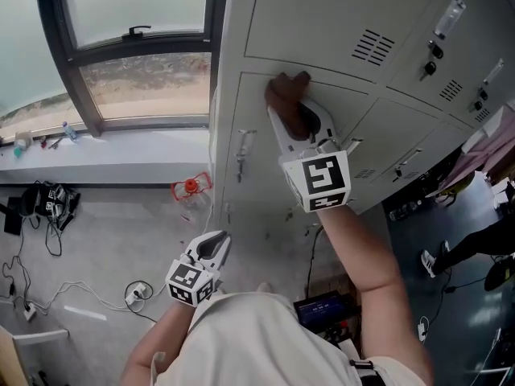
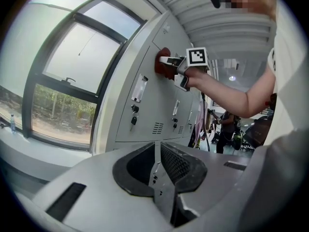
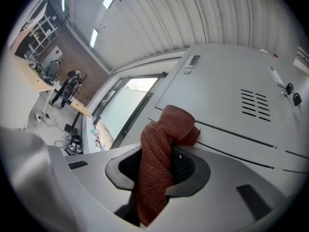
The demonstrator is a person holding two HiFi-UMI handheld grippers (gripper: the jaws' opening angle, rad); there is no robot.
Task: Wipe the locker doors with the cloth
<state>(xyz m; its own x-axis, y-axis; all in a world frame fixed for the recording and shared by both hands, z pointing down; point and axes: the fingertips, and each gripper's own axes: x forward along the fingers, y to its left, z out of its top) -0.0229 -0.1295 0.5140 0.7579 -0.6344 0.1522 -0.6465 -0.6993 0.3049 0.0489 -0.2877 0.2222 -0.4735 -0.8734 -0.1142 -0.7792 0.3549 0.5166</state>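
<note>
Right gripper [image 1: 291, 119] is clamped on a rust-red cloth [image 1: 286, 95], pressing its bunched end against the grey lockers [image 1: 322, 22]. The cloth sits at the seam between an upper door and the one below, near the edge of the bank closest to the window. Left gripper [image 1: 211, 252] hangs low by the person's waist, jaws closed together on nothing, well apart from the lockers. Wiping looks under way, I judge, at the top of that lower door [image 1: 269, 175]. The metal shows no streak or mark to tell which doors are finished, so the rest of this door and its neighbours to the right are probably left to do. Every locker door in sight is shut, so whatever is inside is hidden; keys [image 1: 430, 61] hang from some locks.
</note>
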